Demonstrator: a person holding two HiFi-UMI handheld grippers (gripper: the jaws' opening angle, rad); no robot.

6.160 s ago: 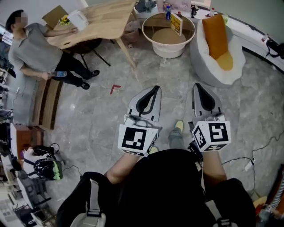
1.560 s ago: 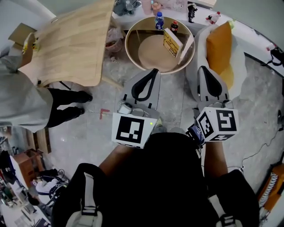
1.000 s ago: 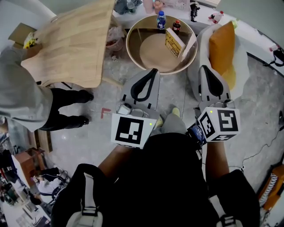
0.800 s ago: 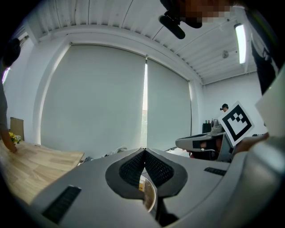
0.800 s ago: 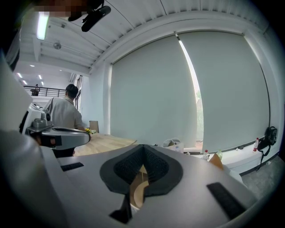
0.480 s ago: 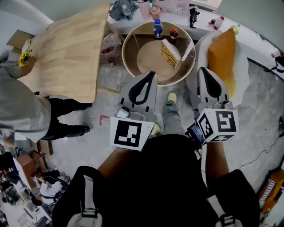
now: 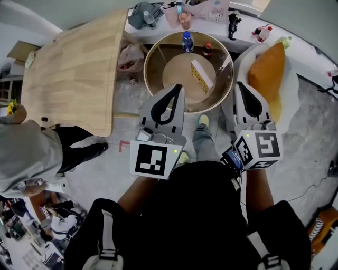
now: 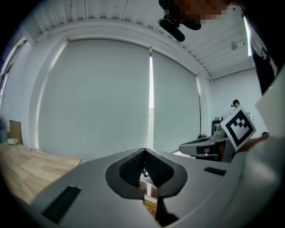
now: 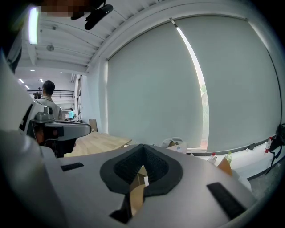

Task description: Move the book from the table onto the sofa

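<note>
The yellow book [image 7: 199, 76] leans upright on the round tan table [image 7: 158, 52], beside a blue-capped water bottle [image 7: 186, 41] and a small dark bottle [image 7: 207, 50]. The sofa is a white beanbag seat [image 7: 289, 100] with an orange cushion [image 7: 266, 74], right of the table. My left gripper [image 7: 179, 87] is shut and empty, its tip over the table's near rim, short of the book. My right gripper [image 7: 239, 84] is shut and empty, over the seat's left edge. In the left gripper view the shut jaws [image 8: 144, 150] show a strip of the yellow book [image 8: 151, 207] below them.
A large wooden table [image 7: 74, 63] stands left of the round table. A person in a grey sleeve [image 7: 26, 153] and dark trousers stands at the far left. Toys and a grey bag [image 7: 145, 11] lie on the white ledge behind. A cable lies on the floor at right.
Both grippers have moved forward together. The round table, book and beanbag seat have come closer in the head view. The left tip now overlaps the table's rim. Both stay shut.
</note>
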